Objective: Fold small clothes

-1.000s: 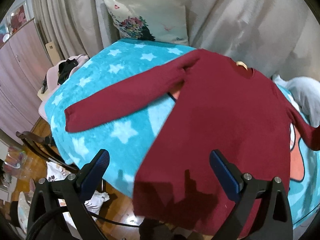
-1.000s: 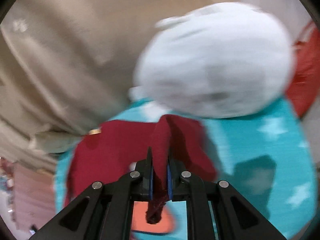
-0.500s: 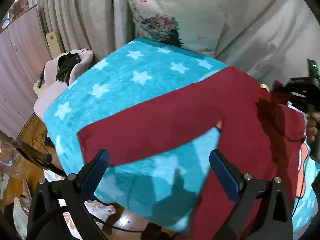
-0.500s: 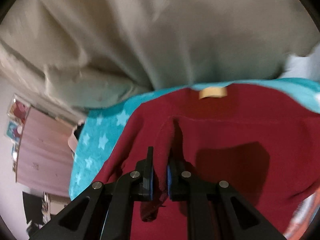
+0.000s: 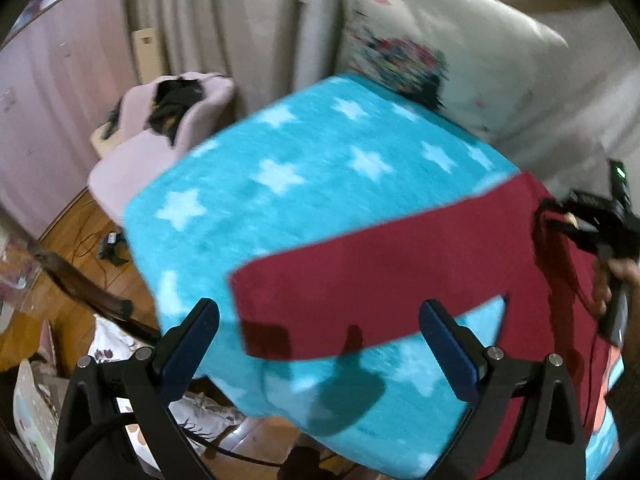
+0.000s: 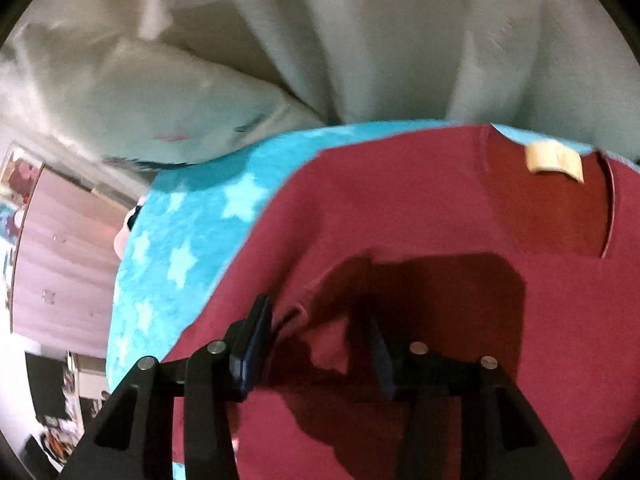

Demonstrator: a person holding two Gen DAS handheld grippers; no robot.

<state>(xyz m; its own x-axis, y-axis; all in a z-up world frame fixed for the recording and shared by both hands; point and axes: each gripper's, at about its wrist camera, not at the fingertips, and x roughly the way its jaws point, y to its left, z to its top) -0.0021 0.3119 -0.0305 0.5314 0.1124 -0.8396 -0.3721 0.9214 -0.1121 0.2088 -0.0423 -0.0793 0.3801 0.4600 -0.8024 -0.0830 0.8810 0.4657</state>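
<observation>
A dark red long-sleeved top (image 5: 420, 264) lies spread on a turquoise blanket with white stars (image 5: 304, 184). The left gripper (image 5: 320, 344) hangs above the near edge of the blanket with its jaws spread wide and nothing between them; one sleeve (image 5: 352, 288) of the top stretches flat across the blanket just beyond its fingertips, cuff towards the left finger. The right gripper (image 6: 316, 336) sits low over the body of the top, close below the neckline and its cream label (image 6: 554, 158); its jaws are opening, and a small rumpled fold of red cloth (image 6: 298, 314) lies between them beside the left finger, with the pads no longer pressing it. Beyond both grippers a printed pillow (image 5: 432, 52) leans against pale curtains (image 6: 380, 32)
</observation>
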